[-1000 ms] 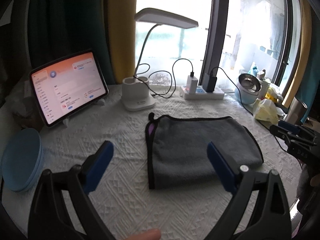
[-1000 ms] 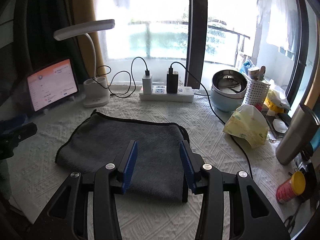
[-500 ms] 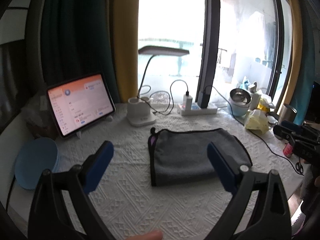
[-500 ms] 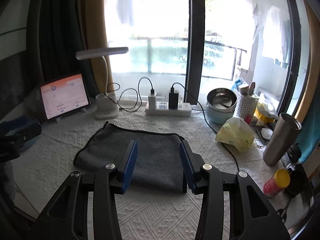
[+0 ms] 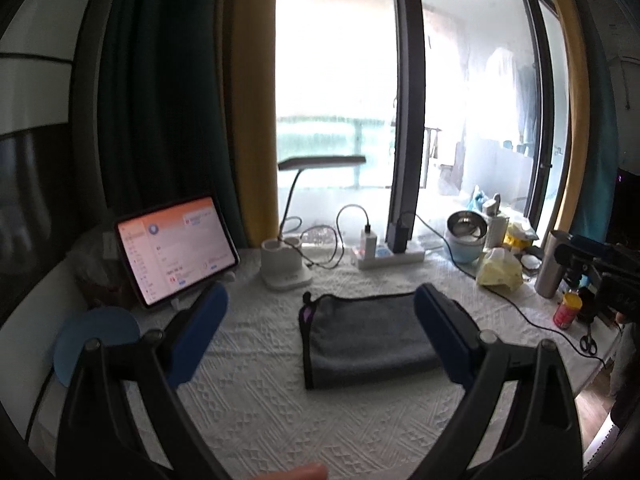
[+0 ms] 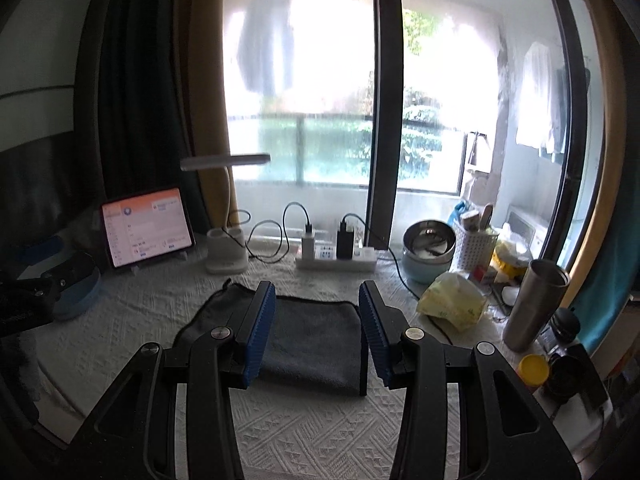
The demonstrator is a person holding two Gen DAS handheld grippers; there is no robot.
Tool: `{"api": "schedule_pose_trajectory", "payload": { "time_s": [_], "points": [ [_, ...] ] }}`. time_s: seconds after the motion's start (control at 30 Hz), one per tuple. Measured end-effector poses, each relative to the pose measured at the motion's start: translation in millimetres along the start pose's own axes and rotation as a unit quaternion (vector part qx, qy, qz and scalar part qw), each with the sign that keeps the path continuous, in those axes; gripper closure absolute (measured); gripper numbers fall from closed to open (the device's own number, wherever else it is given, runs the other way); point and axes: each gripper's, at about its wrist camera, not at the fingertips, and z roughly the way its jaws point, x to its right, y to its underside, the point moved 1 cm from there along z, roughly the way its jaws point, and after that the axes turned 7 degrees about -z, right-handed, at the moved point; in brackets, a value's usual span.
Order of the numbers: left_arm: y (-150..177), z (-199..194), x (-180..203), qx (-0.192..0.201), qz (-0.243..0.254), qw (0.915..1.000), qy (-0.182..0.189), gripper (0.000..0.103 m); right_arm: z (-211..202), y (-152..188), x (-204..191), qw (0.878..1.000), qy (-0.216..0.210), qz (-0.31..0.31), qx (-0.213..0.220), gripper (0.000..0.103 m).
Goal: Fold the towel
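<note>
A grey towel (image 5: 364, 338) with black edging lies folded flat in the middle of the white textured tablecloth (image 5: 260, 408); it also shows in the right wrist view (image 6: 316, 340). My left gripper (image 5: 320, 332) is wide open and empty, held high and back from the towel. My right gripper (image 6: 317, 328) is open and empty, also raised well above and behind the towel. The right gripper shows at the right edge of the left wrist view (image 5: 600, 276), the left gripper at the left edge of the right wrist view (image 6: 36, 292).
A lit tablet (image 5: 176, 248) and blue plates (image 5: 94, 338) stand at the left. A desk lamp (image 5: 286, 268) and power strip (image 5: 390, 254) with cables sit at the back. A bowl (image 6: 428, 250), tissue pack (image 6: 452, 300), steel tumbler (image 6: 534, 304) and small jars crowd the right.
Both grippers have risen and pulled back from the table; the towel looks smaller and farther away. The towel has not moved. Both grippers stay open.
</note>
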Motion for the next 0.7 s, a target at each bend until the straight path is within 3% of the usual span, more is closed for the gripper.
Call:
{"api": "schedule_pose_trajectory", "payload": {
  "time_s": [0.7],
  "points": [
    [-33,-67,1,0.091,0.003,0.9958,0.011,0.007,-72,-34,-12,0.996,0.014,-0.019,0.082,0.056]
  ]
}}
